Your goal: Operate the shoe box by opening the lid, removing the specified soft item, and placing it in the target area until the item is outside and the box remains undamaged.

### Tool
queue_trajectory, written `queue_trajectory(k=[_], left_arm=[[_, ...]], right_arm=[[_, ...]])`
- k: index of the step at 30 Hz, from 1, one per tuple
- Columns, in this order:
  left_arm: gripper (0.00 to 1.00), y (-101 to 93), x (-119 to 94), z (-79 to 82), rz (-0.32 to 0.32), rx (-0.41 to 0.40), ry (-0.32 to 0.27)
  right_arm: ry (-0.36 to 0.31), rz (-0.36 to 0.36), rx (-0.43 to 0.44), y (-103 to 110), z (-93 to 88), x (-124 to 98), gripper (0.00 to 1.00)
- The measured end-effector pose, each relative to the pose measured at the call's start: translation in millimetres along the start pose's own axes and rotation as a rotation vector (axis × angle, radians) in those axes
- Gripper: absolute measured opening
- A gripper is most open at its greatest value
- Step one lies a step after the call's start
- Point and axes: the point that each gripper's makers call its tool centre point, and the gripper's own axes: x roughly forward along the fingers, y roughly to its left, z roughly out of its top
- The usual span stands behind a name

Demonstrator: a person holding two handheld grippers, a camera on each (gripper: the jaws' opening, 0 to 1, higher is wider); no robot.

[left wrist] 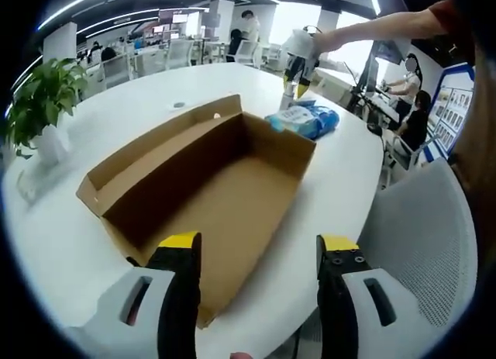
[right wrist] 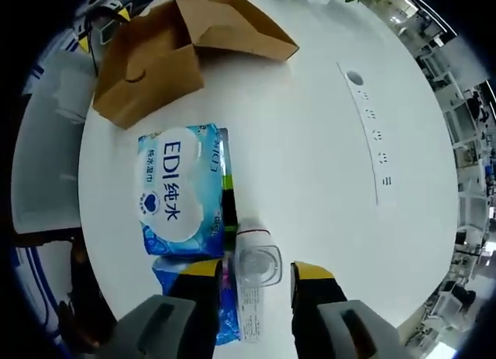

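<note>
The brown cardboard shoe box (left wrist: 225,188) lies open on the white table, its inside bare. My left gripper (left wrist: 260,246) hovers open over the box's near end. Beyond the far end lies a blue soft pack (left wrist: 304,120), with the right gripper (left wrist: 298,70) held above it by a person's outstretched arm. In the right gripper view the blue pack (right wrist: 180,190), printed "EDI", lies flat on the table beside the box (right wrist: 174,45). My right gripper (right wrist: 254,272) is open above the pack's edge. A small clear plastic piece (right wrist: 256,264) shows between its jaws; whether the jaws touch it I cannot tell.
The round white table (right wrist: 325,181) has a row of small ports (right wrist: 372,115). A potted plant (left wrist: 43,95) stands at its left edge. A grey mesh chair (left wrist: 434,243) sits at the near right. People sit at desks behind.
</note>
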Motion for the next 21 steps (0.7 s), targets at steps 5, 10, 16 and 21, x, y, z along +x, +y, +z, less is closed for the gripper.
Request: queue_trajectory(k=[5, 10, 16, 21], left_arm=[[0.6, 2.0, -3, 4.1, 0.011, -0.019, -0.025], [0.6, 2.6, -6, 8.5, 0.021, -0.033, -0.049], [0.59, 8.2, -11, 8.9, 0.04, -0.064, -0.076], [0.59, 7.8, -16, 7.2, 0.039, -0.073, -0.088]], right_arm=[[-0.045, -0.012, 0.082, 1, -6.8, -6, 0.34], [-0.083, -0.038, 0.16, 3, -14.4, -16, 0.35], [-0.164, -0.074, 0.272, 7, -17.2, -32, 0.37], [-0.235, -0.089, 0.369, 11, -20.8, -41, 0.38]])
